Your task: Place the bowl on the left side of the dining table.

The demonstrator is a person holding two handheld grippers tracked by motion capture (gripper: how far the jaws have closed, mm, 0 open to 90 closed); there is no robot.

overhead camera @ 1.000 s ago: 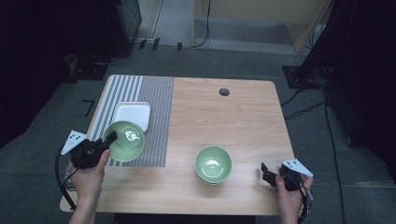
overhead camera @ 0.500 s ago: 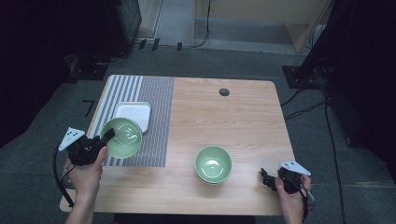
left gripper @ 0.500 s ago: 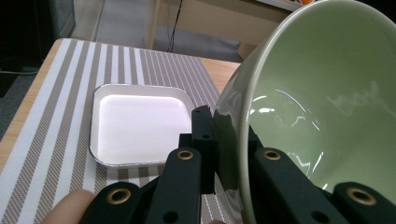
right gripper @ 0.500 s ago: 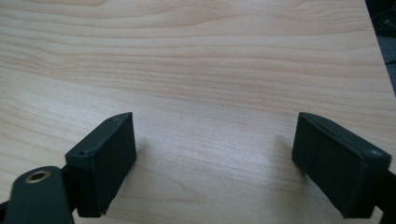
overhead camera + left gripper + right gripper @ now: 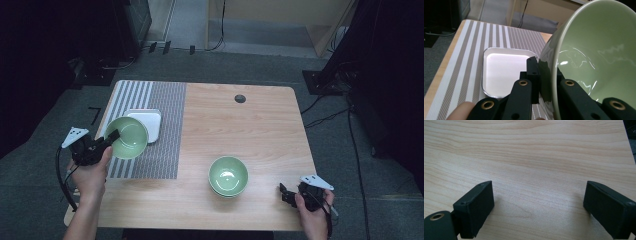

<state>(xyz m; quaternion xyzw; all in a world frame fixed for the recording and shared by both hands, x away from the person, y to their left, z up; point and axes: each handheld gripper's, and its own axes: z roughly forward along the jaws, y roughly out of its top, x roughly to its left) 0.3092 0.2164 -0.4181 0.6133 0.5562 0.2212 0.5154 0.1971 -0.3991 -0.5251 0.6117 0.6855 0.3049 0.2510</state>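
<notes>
At the near edge of the table point(image 5: 260, 120) the right gripper point(image 5: 286, 193) rests with its jaws spread wide over bare wood — nothing between them. Just beyond it sit stacked green bowls point(image 5: 228, 176). To the left, the left gripper point(image 5: 111, 137) is clamped on the rim of a tilted green bowl point(image 5: 127, 137), lifted over the striped mat point(image 5: 160, 110) — behind it lies a white tray point(image 5: 150, 122).

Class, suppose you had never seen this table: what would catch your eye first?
First, the tilted green bowl pinched at its rim by the left gripper, held over the striped mat next to a white square dish. Then another green bowl on the bare wood, with the right gripper open at the near edge.
</notes>
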